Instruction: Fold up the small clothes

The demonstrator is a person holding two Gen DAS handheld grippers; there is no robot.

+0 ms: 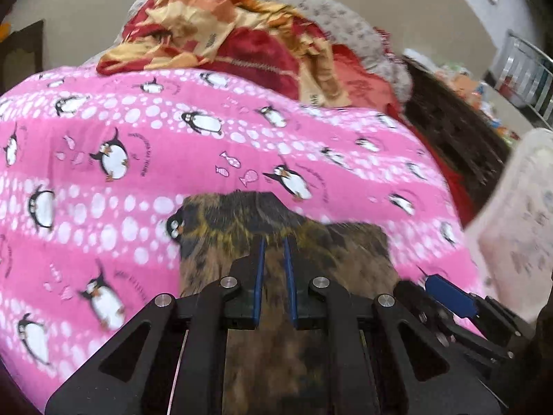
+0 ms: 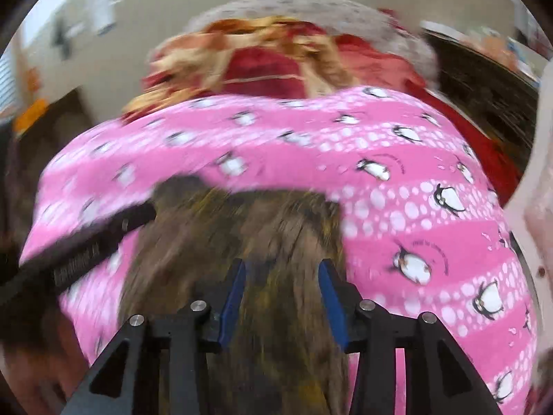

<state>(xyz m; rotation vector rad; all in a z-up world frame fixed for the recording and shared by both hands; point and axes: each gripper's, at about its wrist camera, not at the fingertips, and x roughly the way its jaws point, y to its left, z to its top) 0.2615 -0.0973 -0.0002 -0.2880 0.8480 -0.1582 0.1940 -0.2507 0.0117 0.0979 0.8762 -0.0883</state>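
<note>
Pink penguin sheet [image 1: 103,131] underneath. Left gripper [image 1: 274,242] jaws nearly together, pinching brown cloth [image 1: 221,242]; right gripper [image 2: 281,266] jaws apart, astride it. Align edges squarely, keep fabric taut.

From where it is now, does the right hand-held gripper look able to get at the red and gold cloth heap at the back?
Probably yes. The right hand-held gripper is over the brown garment; only pink penguin sheet lies before the red and gold heap.

My fingers [image 1: 260,276]: matt black plastic, blue rubbery pads, shiny metal pins. Brown mottled garment [image 1: 276,238]: soft matt cloth. Pink penguin sheet [image 1: 103,138]: smooth printed cotton. Red-gold fabric [image 1: 214,34]: satiny sheen.
</note>
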